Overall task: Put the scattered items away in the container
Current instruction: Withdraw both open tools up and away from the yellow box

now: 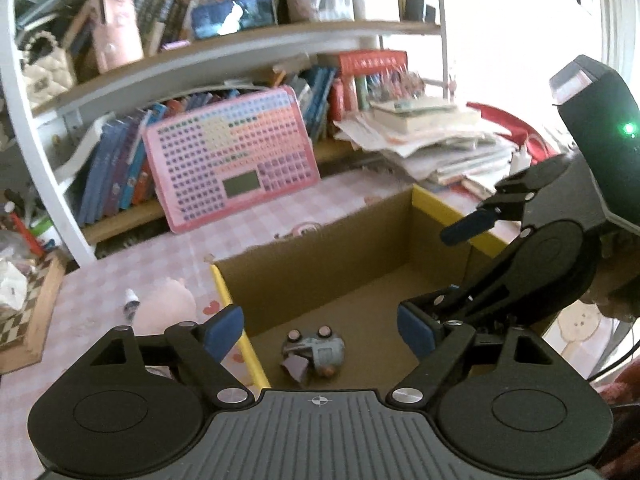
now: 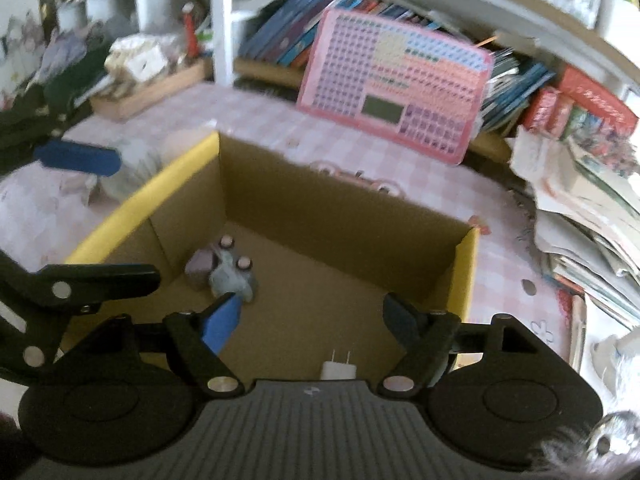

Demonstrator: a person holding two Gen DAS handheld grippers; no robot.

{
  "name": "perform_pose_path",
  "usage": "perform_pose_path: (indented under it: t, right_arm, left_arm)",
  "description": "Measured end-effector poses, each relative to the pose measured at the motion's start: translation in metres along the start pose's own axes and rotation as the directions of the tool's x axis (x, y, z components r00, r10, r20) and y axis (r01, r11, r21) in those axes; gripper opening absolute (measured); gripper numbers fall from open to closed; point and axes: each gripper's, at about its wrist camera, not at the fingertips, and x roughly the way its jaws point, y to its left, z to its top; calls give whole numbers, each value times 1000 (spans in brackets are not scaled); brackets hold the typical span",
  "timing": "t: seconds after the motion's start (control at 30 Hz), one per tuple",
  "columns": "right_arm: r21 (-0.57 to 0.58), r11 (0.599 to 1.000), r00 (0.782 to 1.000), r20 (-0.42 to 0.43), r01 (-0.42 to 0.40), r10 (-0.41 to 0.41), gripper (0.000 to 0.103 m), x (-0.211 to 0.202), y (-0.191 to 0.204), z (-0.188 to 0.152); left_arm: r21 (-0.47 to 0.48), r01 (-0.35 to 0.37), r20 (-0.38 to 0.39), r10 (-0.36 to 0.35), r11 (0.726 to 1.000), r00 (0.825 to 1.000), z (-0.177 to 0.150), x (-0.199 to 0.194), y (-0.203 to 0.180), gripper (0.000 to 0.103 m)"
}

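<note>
An open cardboard box with yellow rims point(image 1: 234, 300) point(image 2: 140, 200) stands on the pink checked table. Inside it lie a grey-blue toy car with pink wheels point(image 1: 314, 354) point(image 2: 232, 274) and a white plug adapter point(image 2: 339, 368). My left gripper point(image 1: 320, 328) point(image 2: 92, 216) hangs open over the box's left part, above the car, with nothing between its blue pads. My right gripper point(image 2: 312, 320) point(image 1: 440, 268) is open too and empty, over the box's near right side. A pink plush point(image 1: 164, 304) and a small bottle point(image 1: 130, 304) lie on the table left of the box.
A pink button tablet point(image 1: 230, 156) point(image 2: 396, 84) leans on the bookshelf behind the box. A heap of books and papers point(image 1: 432, 140) point(image 2: 580, 200) is piled at the right. A chequered wooden box point(image 1: 24, 312) sits at the far left.
</note>
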Motion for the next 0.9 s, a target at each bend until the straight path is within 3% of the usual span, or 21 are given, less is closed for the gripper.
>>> perform_pose_path:
  t: [0.17, 0.33, 0.63, 0.9]
  right_arm:
    - [66, 996, 993, 99, 64, -71, 79, -28, 8, -3]
    - [155, 978, 969, 178, 142, -169, 82, -55, 22, -12]
    - [257, 938, 941, 181, 234, -284, 82, -79, 65, -32]
    - [297, 904, 912, 176, 309, -370, 83, -98, 115, -46]
  left_arm:
    - [-19, 10, 58, -9, 1000, 998, -2, -23, 8, 91]
    - [-12, 44, 115, -42, 999, 992, -7, -45, 18, 92]
    - [39, 103, 141, -108, 994, 984, -35, -77, 38, 92]
    - [5, 143, 144, -142, 990, 979, -67, -111, 65, 92]
